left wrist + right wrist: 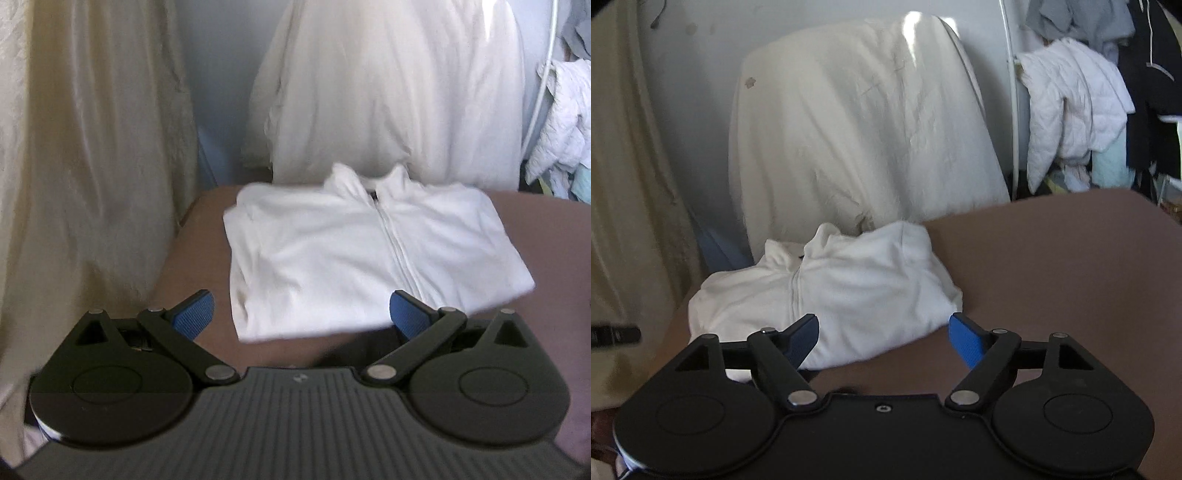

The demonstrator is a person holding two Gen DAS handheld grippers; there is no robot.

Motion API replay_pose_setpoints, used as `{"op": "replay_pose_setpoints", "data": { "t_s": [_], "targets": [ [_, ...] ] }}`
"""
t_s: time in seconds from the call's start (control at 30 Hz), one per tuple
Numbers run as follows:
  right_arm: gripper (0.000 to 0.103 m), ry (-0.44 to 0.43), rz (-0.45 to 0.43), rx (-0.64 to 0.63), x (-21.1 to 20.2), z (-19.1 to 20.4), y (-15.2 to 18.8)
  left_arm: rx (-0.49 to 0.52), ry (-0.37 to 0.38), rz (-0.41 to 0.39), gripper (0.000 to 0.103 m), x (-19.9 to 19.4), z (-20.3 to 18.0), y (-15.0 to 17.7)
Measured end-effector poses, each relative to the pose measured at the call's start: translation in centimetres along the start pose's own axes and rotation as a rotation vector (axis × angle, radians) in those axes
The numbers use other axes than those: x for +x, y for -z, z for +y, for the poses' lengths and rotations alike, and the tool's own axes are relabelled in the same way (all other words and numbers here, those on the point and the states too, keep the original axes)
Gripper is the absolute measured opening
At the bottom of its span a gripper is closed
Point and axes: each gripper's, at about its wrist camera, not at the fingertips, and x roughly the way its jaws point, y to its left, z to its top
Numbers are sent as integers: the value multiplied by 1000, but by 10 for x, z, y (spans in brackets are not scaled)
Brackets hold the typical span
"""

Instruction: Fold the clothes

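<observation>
Left claw point(301, 314) spread, empty | right claw point(884, 341) spread, empty | fleecy white zip jacket point(365, 251) folded rectangular | brown table point(1071, 266)

Soft white fleece, matt brown tabletop, black plastic tooling.

The folded white zip-front fleece jacket point(332, 251) reads as soft, napped cloth with a matt surface and a fine white zipper tape. The brown matt table surface point(1052, 266) beneath it looks smooth and dull. The left black plastic gripper point(301, 314) has a ribbed matt body, semi-gloss round discs, brushed-metal pivot pins and blue textured pads point(194, 315) with a rough, woven grain; the right black plastic gripper point(882, 339) has the same finish. The cream draped cover cloth point(857, 129) shows a faint sheen and creases. The white quilted puffer jacket point(1071, 110) looks stitched and slightly glossy.
</observation>
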Motion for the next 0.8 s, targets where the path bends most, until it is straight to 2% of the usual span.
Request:
{"op": "replay_pose_setpoints", "data": {
  "t_s": [0.1,0.2,0.33,0.47,0.63,0.7,0.8],
  "targets": [
    [82,-20,25,-4,-2,0,12,-41,-5,-22,103,-21,-1,26],
    [82,7,34,-47,-2,8,22,-52,-30,-68,103,-35,-6,53],
    [82,53,69,-83,4,17,27,-41,28,-7,103,-33,-6,72],
    [82,66,81,-111,-1,25,33,-27,38,68,103,-29,-5,71],
    [85,100,123,-177,-6,39,42,56,114,190,103,-22,-19,61],
    [86,92,136,-190,-9,43,42,86,129,198,103,-23,-24,57],
    [88,82,123,-194,-16,48,38,85,132,159,103,-24,-26,59]
  ]
}}
